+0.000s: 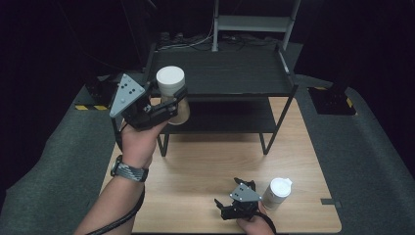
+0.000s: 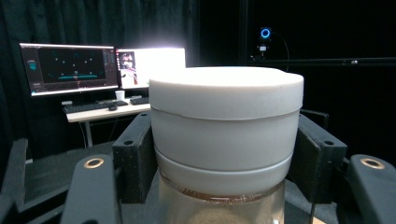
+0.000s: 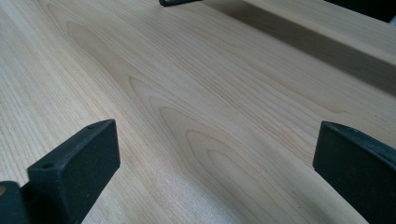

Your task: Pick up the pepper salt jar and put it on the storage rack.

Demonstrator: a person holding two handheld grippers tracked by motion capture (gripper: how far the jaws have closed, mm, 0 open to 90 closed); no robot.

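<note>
A clear jar with a wide white lid (image 1: 170,78) is held up in the air at the front left corner of the black shelf rack (image 1: 235,73). My left gripper (image 1: 175,101) is shut on the jar just under the lid. In the left gripper view the jar (image 2: 226,121) sits between the two black jaws, with pale contents below the lid. A second white-lidded jar (image 1: 278,192) stands on the wooden table (image 1: 205,156) at the front right. Just left of it my right gripper (image 1: 229,195) hovers low over the wood, open and holding nothing (image 3: 215,163).
The two-level black rack stands across the back half of the table on thin legs, and one foot (image 3: 180,2) is ahead of the right gripper. Beyond the table are two lit monitors (image 2: 70,67) on a desk. Grey floor surrounds the table.
</note>
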